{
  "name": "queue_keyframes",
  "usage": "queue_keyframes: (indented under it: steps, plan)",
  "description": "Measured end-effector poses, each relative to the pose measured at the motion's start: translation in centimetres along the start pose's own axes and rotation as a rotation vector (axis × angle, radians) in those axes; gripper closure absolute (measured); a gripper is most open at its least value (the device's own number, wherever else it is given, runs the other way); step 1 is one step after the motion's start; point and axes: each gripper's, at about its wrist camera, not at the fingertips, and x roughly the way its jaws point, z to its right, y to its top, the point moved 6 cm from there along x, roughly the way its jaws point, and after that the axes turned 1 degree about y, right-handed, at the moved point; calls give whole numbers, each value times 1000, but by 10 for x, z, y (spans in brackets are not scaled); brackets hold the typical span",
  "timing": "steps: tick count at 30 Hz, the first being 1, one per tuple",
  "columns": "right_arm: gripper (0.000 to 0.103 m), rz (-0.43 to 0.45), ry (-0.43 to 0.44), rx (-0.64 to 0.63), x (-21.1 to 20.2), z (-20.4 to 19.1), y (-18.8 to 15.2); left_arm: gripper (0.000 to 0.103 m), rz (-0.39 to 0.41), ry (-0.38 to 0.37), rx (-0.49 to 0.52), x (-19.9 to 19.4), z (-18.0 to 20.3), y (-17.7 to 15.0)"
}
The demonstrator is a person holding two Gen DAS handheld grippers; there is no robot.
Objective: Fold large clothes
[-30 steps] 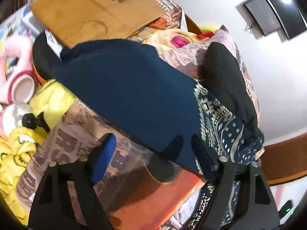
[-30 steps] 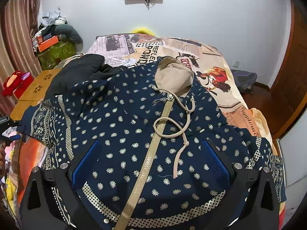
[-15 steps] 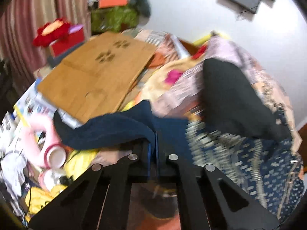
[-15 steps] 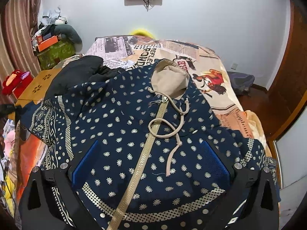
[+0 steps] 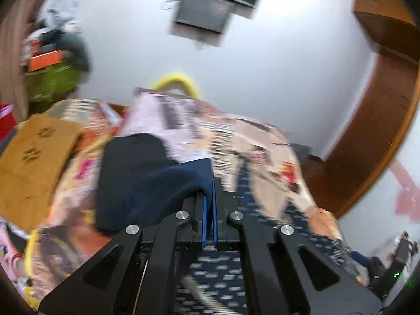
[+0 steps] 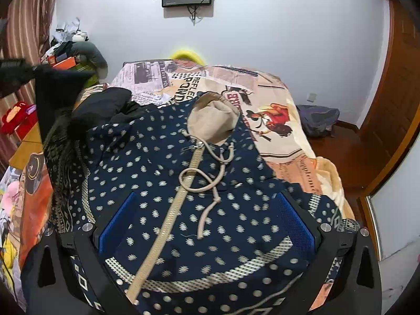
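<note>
A navy hoodie (image 6: 162, 183) with pale dots, a beige zip and a beige-lined hood (image 6: 212, 120) lies spread front-up on the bed. My left gripper (image 5: 209, 191) is shut on the plain navy sleeve (image 5: 162, 189) and holds it lifted. In the right wrist view that raised sleeve (image 6: 55, 110) hangs at the far left above the hoodie's edge. My right gripper (image 6: 206, 195) stands open just over the hoodie's lower front, one blue pad on each side of the zip, with nothing pinched. The left wrist view is motion-blurred.
A black garment (image 6: 105, 105) lies on the printed bedcover (image 6: 275, 99) left of the hood. A wooden board (image 5: 31, 162) and toys sit beside the bed on the left. A backpack (image 6: 317, 120) lies on the floor at right by wooden doors (image 6: 388, 105).
My left gripper went from open beside the sleeve to shut on it, then rose and swung toward the bed's middle, dragging the sleeve up. The right gripper only edged forward slightly.
</note>
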Motion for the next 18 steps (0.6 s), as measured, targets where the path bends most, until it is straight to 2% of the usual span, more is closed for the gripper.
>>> queue_keyframes:
  steps: [5,8,12,18]
  plan:
    - [0,5,-25,-1,-5,20,-6,101,-75,-89,123,28,79,-20]
    - [0,-9,-33,0,-6,32,-14,101,-178,-152,176,53,114,-54]
    - [0,-52,-21,10,-3,46,-26,101,-318,-153,235,86,139,-108]
    - [0,-109,-9,11,0,55,-43,101,-555,-132,301,122,146,-198]
